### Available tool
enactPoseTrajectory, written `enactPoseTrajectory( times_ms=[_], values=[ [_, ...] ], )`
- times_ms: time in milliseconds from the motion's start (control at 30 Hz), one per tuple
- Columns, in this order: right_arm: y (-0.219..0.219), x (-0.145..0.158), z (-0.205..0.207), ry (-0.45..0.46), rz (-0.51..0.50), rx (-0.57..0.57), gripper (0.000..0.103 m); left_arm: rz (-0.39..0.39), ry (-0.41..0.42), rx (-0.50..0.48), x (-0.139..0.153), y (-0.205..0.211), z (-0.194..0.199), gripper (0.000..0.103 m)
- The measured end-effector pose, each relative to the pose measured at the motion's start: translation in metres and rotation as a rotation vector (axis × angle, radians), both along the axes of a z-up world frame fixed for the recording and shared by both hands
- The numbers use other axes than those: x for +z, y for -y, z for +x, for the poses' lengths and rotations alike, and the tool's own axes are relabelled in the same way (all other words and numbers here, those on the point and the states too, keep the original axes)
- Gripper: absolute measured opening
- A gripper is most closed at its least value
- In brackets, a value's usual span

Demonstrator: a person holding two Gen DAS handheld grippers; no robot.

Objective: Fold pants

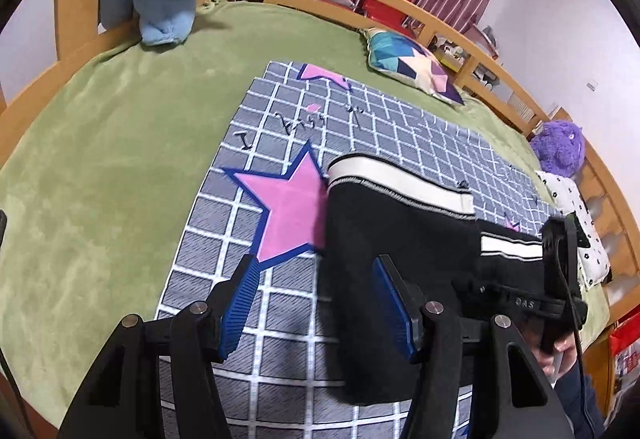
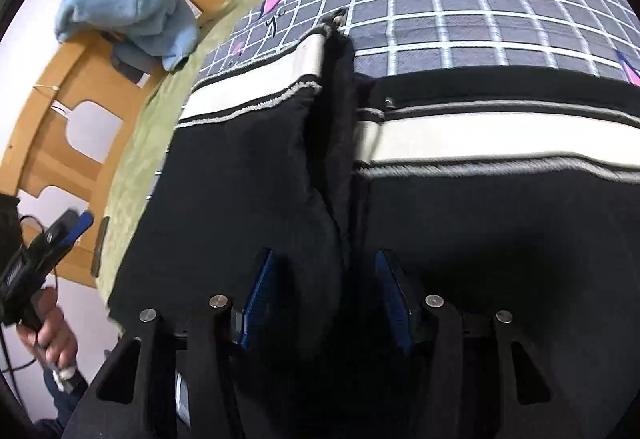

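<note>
- Looking along the left gripper (image 1: 316,303), the left wrist view showed its blue pads spread, with nothing between them but the grid-patterned sheet (image 1: 280,319) on the bed.
- The pants (image 1: 392,239), black with a cream waistband stripe, lay flat on that sheet just ahead and to the right of the left gripper; the right-hand pad sat over the edge of the black cloth, the left-hand pad over bare sheet, and whether either touched could not be told.
- Their long axis ran from the waistband, farther ahead, back toward the gripper and under it.
- Beyond the pants on the right, the right gripper (image 1: 560,263) was seen side-on over the far part of the garment, a hand (image 1: 560,355) on its handle.
- In the right wrist view, the right gripper (image 2: 326,303) was directly over the pants (image 2: 248,179), pads spread with a raised ridge of black cloth running between them; they did not look pressed onto it.
- That ridge, where the two halves met, ran straight ahead from the gripper to the waistband (image 2: 256,83).
- The left gripper (image 2: 44,251) stood well off to the left, beyond the pants' left edge, held in a hand (image 2: 50,335).
- By my reading, the right gripper was the nearer to a hold, centred on the cloth, while the left one had only reached the side edge.
</note>
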State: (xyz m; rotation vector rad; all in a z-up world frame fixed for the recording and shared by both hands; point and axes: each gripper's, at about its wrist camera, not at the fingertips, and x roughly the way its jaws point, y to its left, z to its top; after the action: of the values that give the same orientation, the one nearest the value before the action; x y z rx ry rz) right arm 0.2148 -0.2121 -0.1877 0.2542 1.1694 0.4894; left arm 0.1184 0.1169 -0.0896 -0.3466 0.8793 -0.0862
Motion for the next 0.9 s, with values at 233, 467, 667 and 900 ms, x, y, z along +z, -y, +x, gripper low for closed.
enactPoseTrajectory(
  times_ms=[233, 467, 667, 900],
  values=[
    [-0.021, 0.042, -0.013, 0.103, -0.088, 0.049, 0.011, -0.051, 0.032, -0.015, 0.024, 0.003, -0.018, 0.056],
    [0.050, 0.113, -0.053, 0.223, -0.122, -0.077, 0.011, 0.066, 0.117, -0.034, 0.084, 0.020, -0.062, 0.057],
    [0.113, 0.089, -0.069, 0.142, -0.245, -0.164, 0.018, 0.090, 0.141, -0.049, 0.108, 0.043, -0.087, 0.057],
    [0.143, 0.086, -0.102, 0.123, -0.271, -0.175, 0.036, 0.148, 0.133, -0.080, 0.105, 0.072, -0.109, 0.060]
  ],
)
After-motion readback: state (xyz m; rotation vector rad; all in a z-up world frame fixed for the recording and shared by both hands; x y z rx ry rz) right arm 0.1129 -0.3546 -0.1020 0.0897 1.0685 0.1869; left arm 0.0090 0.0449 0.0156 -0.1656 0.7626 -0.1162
